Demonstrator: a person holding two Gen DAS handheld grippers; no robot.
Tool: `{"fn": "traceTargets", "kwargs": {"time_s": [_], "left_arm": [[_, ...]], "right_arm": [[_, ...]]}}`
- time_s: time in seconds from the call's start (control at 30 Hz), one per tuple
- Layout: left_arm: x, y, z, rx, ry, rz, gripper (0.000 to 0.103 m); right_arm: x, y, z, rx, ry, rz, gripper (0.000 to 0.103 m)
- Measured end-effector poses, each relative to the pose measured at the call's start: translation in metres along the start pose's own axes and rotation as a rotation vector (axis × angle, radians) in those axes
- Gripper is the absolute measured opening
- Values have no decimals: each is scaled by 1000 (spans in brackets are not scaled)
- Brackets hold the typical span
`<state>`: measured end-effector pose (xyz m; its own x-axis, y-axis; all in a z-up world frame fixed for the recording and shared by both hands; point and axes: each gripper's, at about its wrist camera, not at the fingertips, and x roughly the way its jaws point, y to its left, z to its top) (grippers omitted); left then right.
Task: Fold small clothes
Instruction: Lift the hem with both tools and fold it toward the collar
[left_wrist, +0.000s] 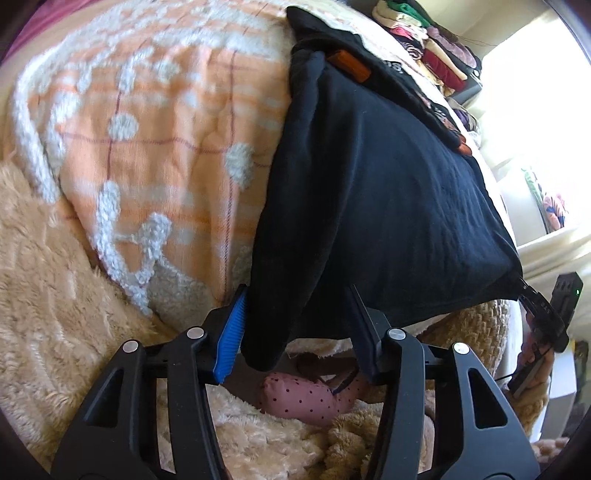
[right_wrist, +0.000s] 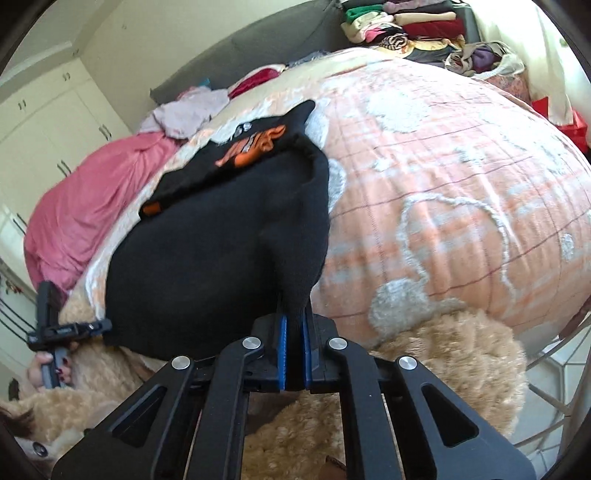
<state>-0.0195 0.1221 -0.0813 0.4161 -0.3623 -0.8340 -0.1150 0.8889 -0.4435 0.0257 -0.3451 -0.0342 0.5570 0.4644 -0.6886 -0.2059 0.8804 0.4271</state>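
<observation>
A black garment (left_wrist: 369, 166) with orange print (right_wrist: 251, 147) lies on a peach bedspread (left_wrist: 147, 129), its near edge lifted off the bed. My right gripper (right_wrist: 294, 317) is shut on a bunched corner of it, with black cloth squeezed between the blue pads. In the left wrist view that gripper (left_wrist: 528, 291) pinches the garment's right corner. My left gripper (left_wrist: 295, 306) stands with its jaws apart; the other corner hangs between them, against the left blue pad (left_wrist: 231, 332), and is not squeezed. From the right wrist view the left gripper (right_wrist: 105, 328) sits at the garment's left corner.
A fluffy tan blanket (right_wrist: 443, 350) covers the bed's near edge. A pink dotted item (left_wrist: 295, 398) lies below the left gripper. Folded clothes (right_wrist: 406, 26) are stacked at the far right, with a pink blanket (right_wrist: 92, 214) and lilac clothing (right_wrist: 184, 110) at the far left. White wardrobes (right_wrist: 44, 122) stand behind.
</observation>
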Motion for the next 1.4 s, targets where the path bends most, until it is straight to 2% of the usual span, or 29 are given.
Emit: {"fn": "traceTargets", "kwargs": {"time_s": [0.1,0.2,0.3,0.37,0.43,0.53,0.6,0.63,0.67,0.7,0.73,0.83,1.03,1.2,1.4], "left_arm": [[3,0,1,4,-1,-6,42],[3,1,2,0,-6,9,22],[1,1,2,8,-12,11,9],[-2,-1,2,18,-18,-1,6],[-5,-1,1,23,-22,-11,6],[-1,1,2,22,-11,-14,7],[1,1,3,18,-5,-18,10],[2,1,3,16,-5,-21,13],[3,1,4,13,-4,-25,13],[3,1,4,14,-5,-24,13],[3,1,4,14,-7,-20,10],[0,0,3,15,-21,-24,4],[-28,-2,8,31,-90,-78,3],[-53,-9,20,51,-166,-111,3],[-71,-18,36,70,-231,-127,3]], "right_arm": [[8,3,-4,-25,36,-41,6],[18,1,-8,-8,72,-56,7],[26,-2,-12,7,98,-69,10],[30,-4,-13,5,119,-92,16],[37,-5,-14,7,142,-102,38],[45,-1,-14,-22,152,-111,40],[47,0,-15,-32,154,-109,38],[46,-1,-15,-34,152,-102,33],[45,-1,-15,-35,148,-86,26],[43,0,-15,-31,136,-54,7],[38,0,-15,-25,112,-22,6],[27,1,-13,-18,65,5,6],[-6,-1,3,20,-56,94,6],[-23,8,19,5,-133,115,6],[-30,20,42,-11,-176,112,6]]}}
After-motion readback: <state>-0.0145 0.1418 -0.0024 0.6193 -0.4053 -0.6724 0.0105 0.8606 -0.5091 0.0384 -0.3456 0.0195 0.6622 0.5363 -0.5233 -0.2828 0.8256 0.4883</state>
